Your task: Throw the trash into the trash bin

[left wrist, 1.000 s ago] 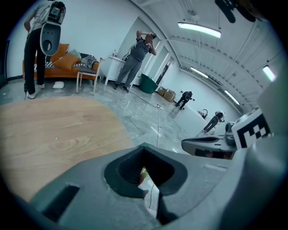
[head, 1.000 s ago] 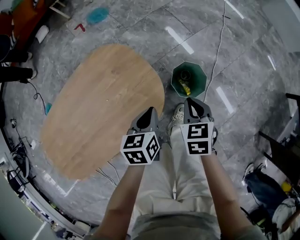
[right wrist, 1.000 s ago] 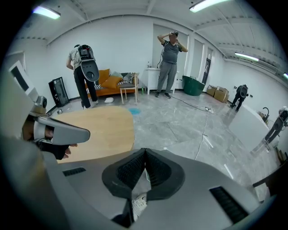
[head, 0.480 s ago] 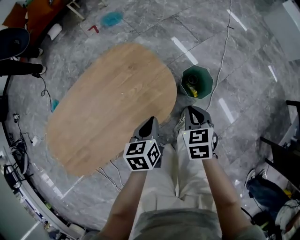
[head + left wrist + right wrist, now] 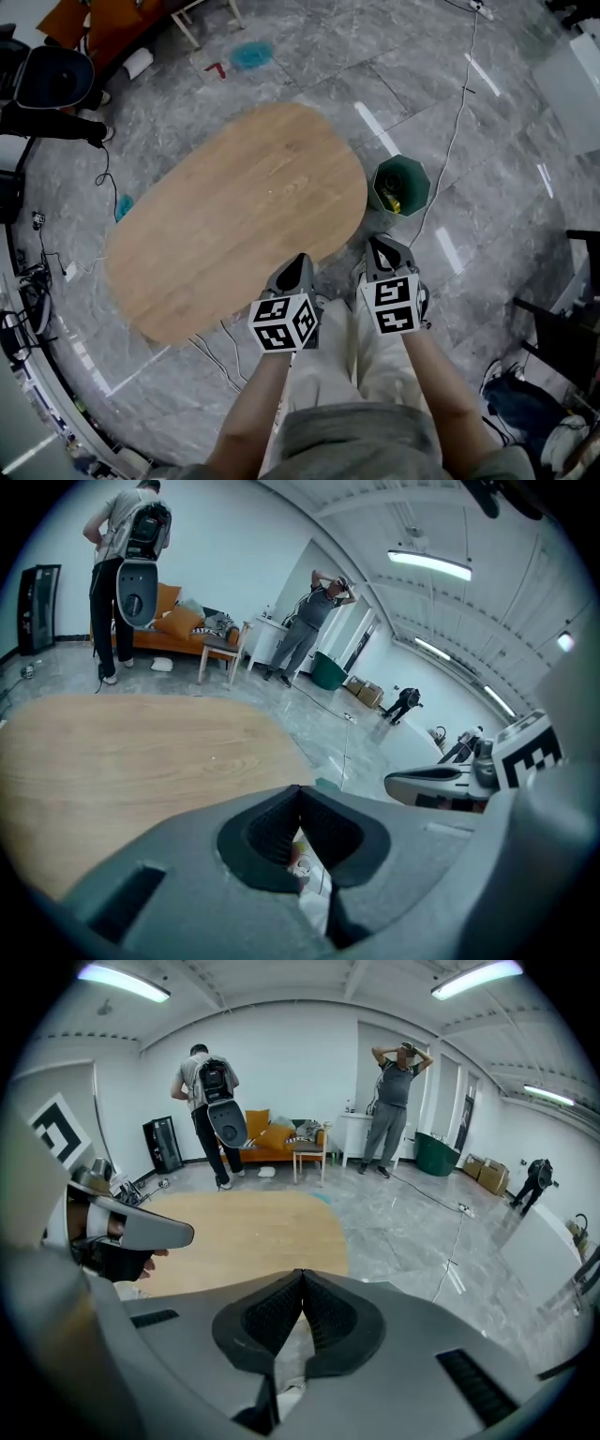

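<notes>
Trash bin (image 5: 414, 176), green, holding trash (image 5: 392, 201), just beside the table (image 5: 234, 216); left gripper (image 5: 300, 256) and right gripper (image 5: 376, 240) near that table, jaws pressed together, empty

Green octagonal trash bin (image 5: 419, 177) upright on grey floor (image 5: 487, 225) just beside wooden table (image 5: 234, 216), yellow trash (image 5: 390, 201) inside

The right tool (image 5: 380, 246) is drawn back from the trash bin (image 5: 383, 172), leaving a wider strip of floor between them. The left tool (image 5: 299, 260) is drawn off the bench (image 5: 234, 216) to its near edge.
</notes>
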